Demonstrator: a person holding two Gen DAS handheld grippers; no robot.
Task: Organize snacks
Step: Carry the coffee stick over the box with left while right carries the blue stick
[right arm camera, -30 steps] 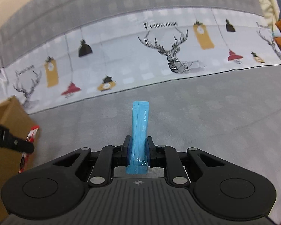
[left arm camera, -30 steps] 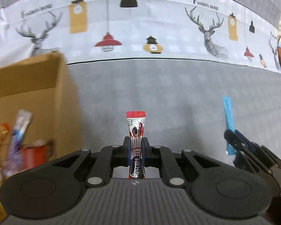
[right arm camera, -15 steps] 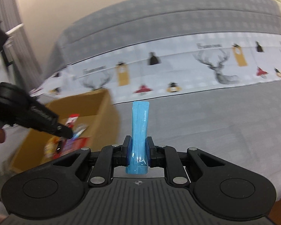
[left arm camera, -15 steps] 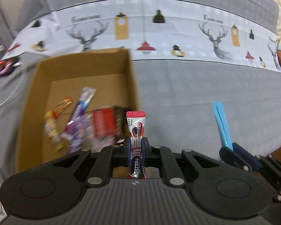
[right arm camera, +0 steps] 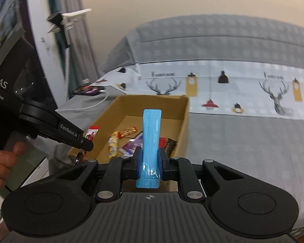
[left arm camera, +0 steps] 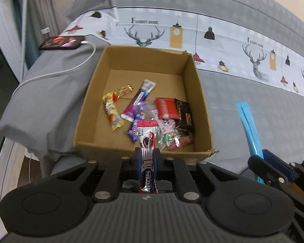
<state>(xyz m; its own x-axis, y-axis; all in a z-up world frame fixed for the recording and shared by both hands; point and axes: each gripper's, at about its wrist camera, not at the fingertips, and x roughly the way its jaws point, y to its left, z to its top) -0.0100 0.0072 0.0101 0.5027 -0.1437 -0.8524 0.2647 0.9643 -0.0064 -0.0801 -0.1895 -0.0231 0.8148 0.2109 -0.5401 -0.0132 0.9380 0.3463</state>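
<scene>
My left gripper (left arm camera: 147, 158) is shut on a red and black Nescafe stick sachet (left arm camera: 147, 141) and holds it upright at the near wall of an open cardboard box (left arm camera: 200, 93). The box holds several snack packets (left arm camera: 168, 111). My right gripper (right arm camera: 150, 162) is shut on a light blue stick sachet (right arm camera: 151, 135), upright, in front of the same box (right arm camera: 183, 119). The blue sachet also shows in the left wrist view (left arm camera: 249, 125), right of the box. The left gripper also shows in the right wrist view (right arm camera: 85, 141), with the red sachet (right arm camera: 92, 132).
The box sits on a bed with a grey cover (left arm camera: 243, 85) and a deer-print sheet (left arm camera: 223, 46). A phone (left arm camera: 61, 42) on a white cable (left arm camera: 77, 66) lies on a grey pillow left of the box. The bed's edge drops off at the left.
Both grippers have swung left with their sachets. The box has come from the left edge into the middle of both views, and the left gripper is now at its near wall.
</scene>
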